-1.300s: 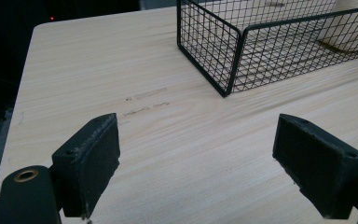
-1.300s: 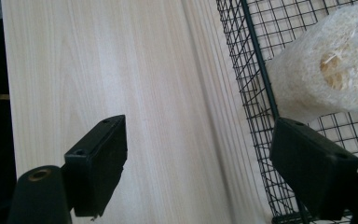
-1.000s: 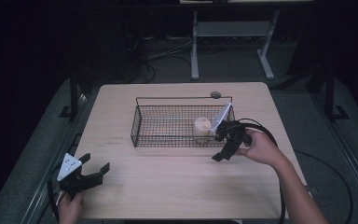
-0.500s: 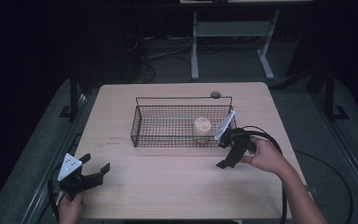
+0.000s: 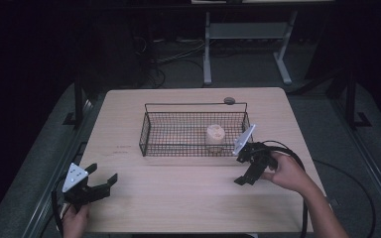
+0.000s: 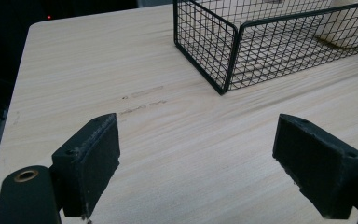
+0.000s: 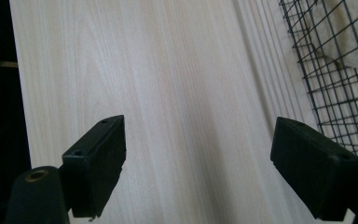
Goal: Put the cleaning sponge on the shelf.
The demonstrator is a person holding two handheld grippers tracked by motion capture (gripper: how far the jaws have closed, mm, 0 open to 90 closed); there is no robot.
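**On the surface: both tongs empty, the roll sits in the basket**

Nearest us, the left tongs [image 5: 100,181] gape wide over bare surface [image 5: 178,198], holding nothing. Farther right, the right tongs [image 5: 244,172] have just been opening, nothing between them. Beyond them the pale roll [image 5: 215,137] stands upright in the wire basket [image 5: 149,135], closest to our right hand; mesh blurs its base.

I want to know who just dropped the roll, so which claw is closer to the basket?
The right claw, beside the basket's right end; the left claw sits far off.
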